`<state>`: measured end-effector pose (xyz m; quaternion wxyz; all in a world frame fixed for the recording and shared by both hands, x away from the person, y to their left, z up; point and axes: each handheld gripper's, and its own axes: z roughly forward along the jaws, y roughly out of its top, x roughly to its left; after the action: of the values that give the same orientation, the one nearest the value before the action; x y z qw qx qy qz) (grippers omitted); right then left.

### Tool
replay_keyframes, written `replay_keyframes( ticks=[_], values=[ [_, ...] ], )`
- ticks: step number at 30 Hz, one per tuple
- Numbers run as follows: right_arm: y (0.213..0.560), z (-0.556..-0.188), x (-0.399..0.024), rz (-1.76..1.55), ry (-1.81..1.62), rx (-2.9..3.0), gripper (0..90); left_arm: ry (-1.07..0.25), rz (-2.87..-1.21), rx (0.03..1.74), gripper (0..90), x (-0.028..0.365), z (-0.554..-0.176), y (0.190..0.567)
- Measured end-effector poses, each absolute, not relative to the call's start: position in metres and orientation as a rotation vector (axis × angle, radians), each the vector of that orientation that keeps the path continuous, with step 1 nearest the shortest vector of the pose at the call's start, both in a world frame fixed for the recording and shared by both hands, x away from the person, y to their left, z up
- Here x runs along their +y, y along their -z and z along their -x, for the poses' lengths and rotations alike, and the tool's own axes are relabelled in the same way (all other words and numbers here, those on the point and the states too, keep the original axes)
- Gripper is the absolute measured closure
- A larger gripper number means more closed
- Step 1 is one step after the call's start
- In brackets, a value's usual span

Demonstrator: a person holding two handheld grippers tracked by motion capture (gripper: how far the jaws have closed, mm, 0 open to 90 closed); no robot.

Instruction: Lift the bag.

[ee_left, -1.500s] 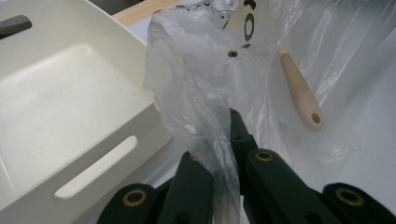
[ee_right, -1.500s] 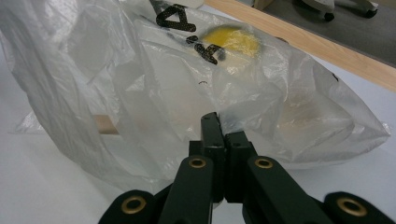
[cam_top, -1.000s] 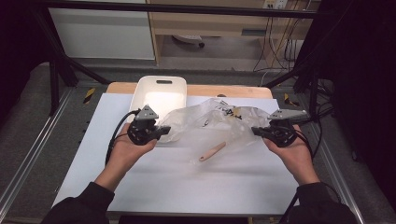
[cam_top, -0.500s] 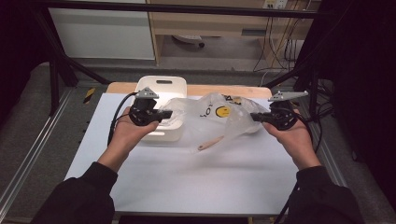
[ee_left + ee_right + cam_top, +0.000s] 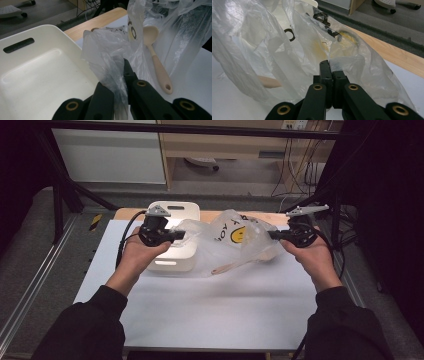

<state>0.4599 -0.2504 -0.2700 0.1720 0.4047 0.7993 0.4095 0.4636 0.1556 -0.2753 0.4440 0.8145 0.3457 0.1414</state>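
A clear plastic bag (image 5: pixel 235 240) with black letters and a yellow smiley face hangs stretched between both grippers above the white table. My left gripper (image 5: pixel 181 236) is shut on the bag's left edge (image 5: pixel 112 65), over the white tray (image 5: pixel 175 212). On the other side, my right gripper (image 5: pixel 272 235) is shut on the bag's right edge (image 5: pixel 342 62). A beige wooden spoon (image 5: pixel 232 266) lies inside the bag, its handle end (image 5: pixel 162 77) resting low near the table.
The white tray (image 5: pixel 37 75) with a slot handle stands at the back left of the table, partly under the bag. A wooden table edge (image 5: pixel 127 213) runs along the back. Bare white table surface (image 5: pixel 220 310) spreads in front of the hands.
Both hands have lifted and moved toward the back of the table, raising the bag off the surface. The bag now hangs partly over the tray and the spoon has slid lower inside it.
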Motion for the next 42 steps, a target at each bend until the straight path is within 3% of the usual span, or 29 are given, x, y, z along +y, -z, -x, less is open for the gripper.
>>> replay_keyframes(
  ticks=[24,42],
  values=[
    [0.225,-0.477,-0.269,-1.203,-1.207,2.174,90.0,-0.395,-1.863,0.904,90.0,0.172,-0.481,0.214],
    [0.197,-0.481,-0.285,-1.216,-1.220,2.115,90.0,-0.422,-1.818,0.953,90.0,0.189,-0.486,0.200]
  ],
)
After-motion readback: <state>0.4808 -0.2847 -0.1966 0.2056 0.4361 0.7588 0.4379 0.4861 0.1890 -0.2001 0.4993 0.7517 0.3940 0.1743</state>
